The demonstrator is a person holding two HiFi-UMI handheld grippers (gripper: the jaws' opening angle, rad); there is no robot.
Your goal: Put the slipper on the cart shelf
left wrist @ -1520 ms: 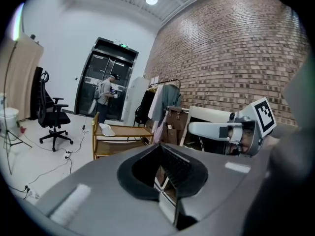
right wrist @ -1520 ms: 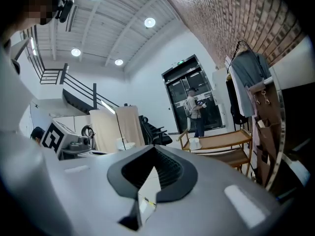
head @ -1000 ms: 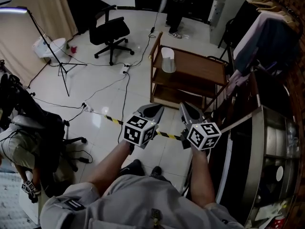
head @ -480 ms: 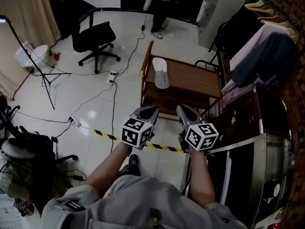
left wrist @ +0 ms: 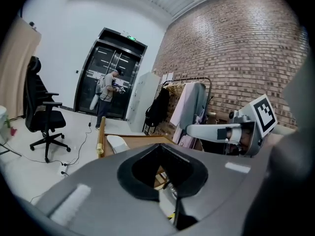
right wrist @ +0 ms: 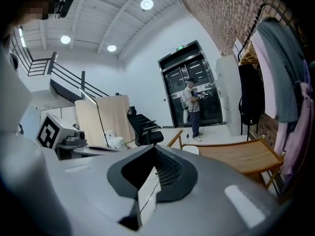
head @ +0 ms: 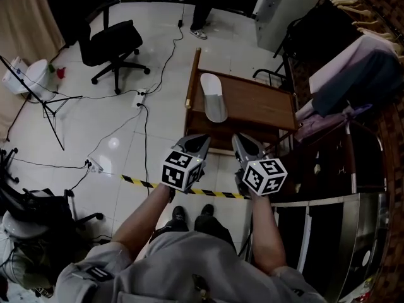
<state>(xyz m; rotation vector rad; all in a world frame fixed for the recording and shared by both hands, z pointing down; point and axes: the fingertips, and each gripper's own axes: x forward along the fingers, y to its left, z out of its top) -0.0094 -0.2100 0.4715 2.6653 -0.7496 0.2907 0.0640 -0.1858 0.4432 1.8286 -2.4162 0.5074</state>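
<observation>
My left tongs [head: 201,142] and right tongs [head: 242,140] are both shut and hold nothing. The white slipper [head: 214,97] lies on the wooden cart's [head: 265,106] top shelf, by its left edge. One bump from me could knock it to the floor [head: 126,125].

**Place:** studio-type recording space, indoor, loft style.

**Evidence:**
- bare brick wall [left wrist: 236,43]
- glossy white floor [head: 113,122] crossed by loose cables [head: 145,137], with a power strip [head: 140,95]
- line of hazard tape [head: 140,182]
- light stand [head: 41,100] and beige backdrop [right wrist: 108,117]
- office chair [head: 107,40]
- clothes rack [head: 344,55] hung with garments
- wooden cart [head: 259,106]
- dark glazed double doors [left wrist: 110,77]
- open staircase [right wrist: 64,77]
- round ceiling lamps [right wrist: 146,4]
</observation>
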